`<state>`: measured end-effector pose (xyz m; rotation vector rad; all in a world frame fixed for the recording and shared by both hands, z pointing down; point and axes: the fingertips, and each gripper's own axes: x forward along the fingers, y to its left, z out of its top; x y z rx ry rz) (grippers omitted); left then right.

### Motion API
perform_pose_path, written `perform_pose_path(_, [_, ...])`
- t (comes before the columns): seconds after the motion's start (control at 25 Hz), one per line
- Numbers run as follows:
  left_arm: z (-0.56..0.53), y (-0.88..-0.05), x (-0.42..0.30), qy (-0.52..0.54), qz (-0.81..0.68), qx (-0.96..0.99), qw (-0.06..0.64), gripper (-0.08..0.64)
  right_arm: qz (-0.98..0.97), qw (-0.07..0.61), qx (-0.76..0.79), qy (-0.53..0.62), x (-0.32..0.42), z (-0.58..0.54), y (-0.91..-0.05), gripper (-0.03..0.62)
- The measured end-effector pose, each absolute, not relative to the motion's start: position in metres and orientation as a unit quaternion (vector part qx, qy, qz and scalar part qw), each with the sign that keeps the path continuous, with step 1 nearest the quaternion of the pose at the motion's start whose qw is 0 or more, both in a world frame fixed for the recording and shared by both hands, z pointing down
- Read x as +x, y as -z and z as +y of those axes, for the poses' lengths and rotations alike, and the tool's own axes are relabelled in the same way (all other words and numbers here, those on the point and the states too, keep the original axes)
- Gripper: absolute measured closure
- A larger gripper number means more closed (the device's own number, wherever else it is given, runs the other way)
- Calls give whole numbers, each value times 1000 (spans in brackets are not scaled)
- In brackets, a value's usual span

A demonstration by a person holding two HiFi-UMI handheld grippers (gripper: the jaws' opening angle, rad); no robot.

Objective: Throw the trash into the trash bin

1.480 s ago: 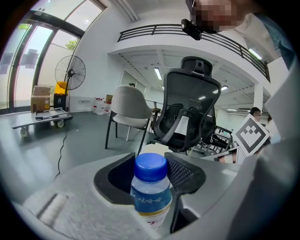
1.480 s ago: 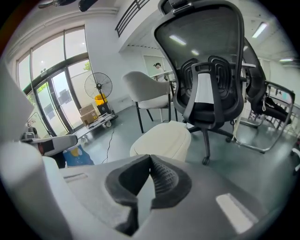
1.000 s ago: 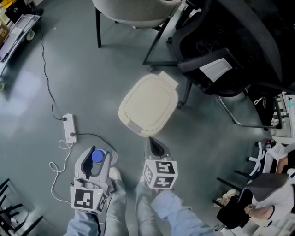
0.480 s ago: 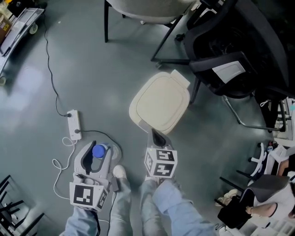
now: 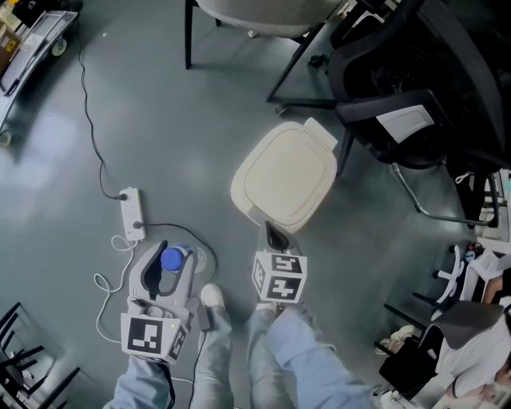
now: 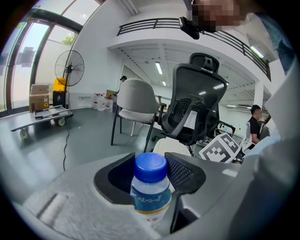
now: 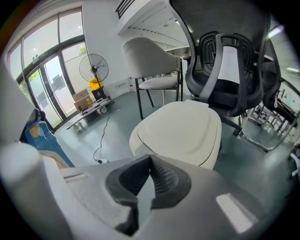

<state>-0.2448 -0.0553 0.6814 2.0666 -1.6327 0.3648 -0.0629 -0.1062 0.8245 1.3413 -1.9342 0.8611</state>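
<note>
A cream trash bin [image 5: 283, 177] with its lid down stands on the grey floor ahead of me; it also fills the middle of the right gripper view [image 7: 180, 131]. My left gripper [image 5: 165, 265] is shut on a small clear bottle with a blue cap [image 5: 171, 259], seen close up between the jaws [image 6: 150, 187]. My right gripper [image 5: 275, 238] is shut with nothing in it, its tips just short of the bin's near edge [image 7: 151, 159].
A black office chair [image 5: 399, 88] stands right behind the bin, and a light shell chair [image 5: 255, 16] further back. A white power strip [image 5: 132, 214] and its cable lie on the floor to the left. A wheeled cart [image 5: 32, 48] is at far left.
The bin has come nearer and shifted right in the head view as I step toward it. Both grippers keep their hold and pose.
</note>
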Motion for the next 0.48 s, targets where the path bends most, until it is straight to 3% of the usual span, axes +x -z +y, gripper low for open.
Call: perform_pose_path(0.48, [-58, -681, -249, -140, -591, 758, 238, 353, -725, 308, 514, -340, -67, -100, -837, 589])
